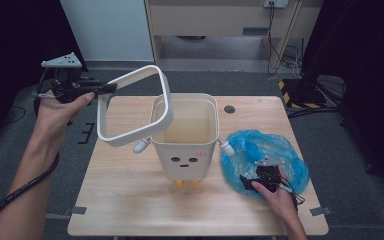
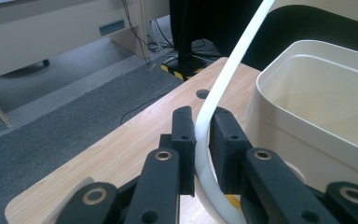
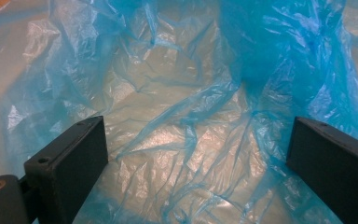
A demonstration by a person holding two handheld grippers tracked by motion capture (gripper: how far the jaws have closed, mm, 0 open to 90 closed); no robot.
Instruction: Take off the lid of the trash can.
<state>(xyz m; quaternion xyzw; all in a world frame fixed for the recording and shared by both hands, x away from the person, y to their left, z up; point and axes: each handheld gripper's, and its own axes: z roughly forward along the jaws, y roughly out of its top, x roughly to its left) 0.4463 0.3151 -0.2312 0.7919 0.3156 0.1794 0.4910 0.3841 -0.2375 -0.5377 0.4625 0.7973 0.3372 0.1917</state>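
My left gripper [image 1: 111, 88] is clenched on the white frame ring [image 1: 130, 107] of the little bin, and I hold it off beyond the table's left edge. In the left gripper view the two black jaws pinch the ring's thin rail [image 2: 204, 140] between their pads. The ring is lifted and tilted: its far side hangs above the bin's rim, its near side dips toward the table [image 1: 130, 200] left of the bin, so the frame seems to be off its seat, though I cannot tell whether one side rests against the rim. It is a rounded square of smooth white plastic, open through the middle.

The bin [image 1: 185, 140] stands upright at the middle of the table, cream-coloured, with a small face drawn on its front and orange feet under it. Its inside looks bare, with no liner in it yet.

Toward the right edge the blue plastic bag [image 1: 265, 155] lies spread and crumpled on the table, thin, glossy and see-through. My right gripper [image 1: 254, 184] rests on its near part with the jaws released and wide apart; in the right gripper view the film [image 3: 191, 116] lies between them, not pinched.

As I judge it, freeing the frame is the part done. Left to do: take up the bag, line the bin, and press the ring back down over it.
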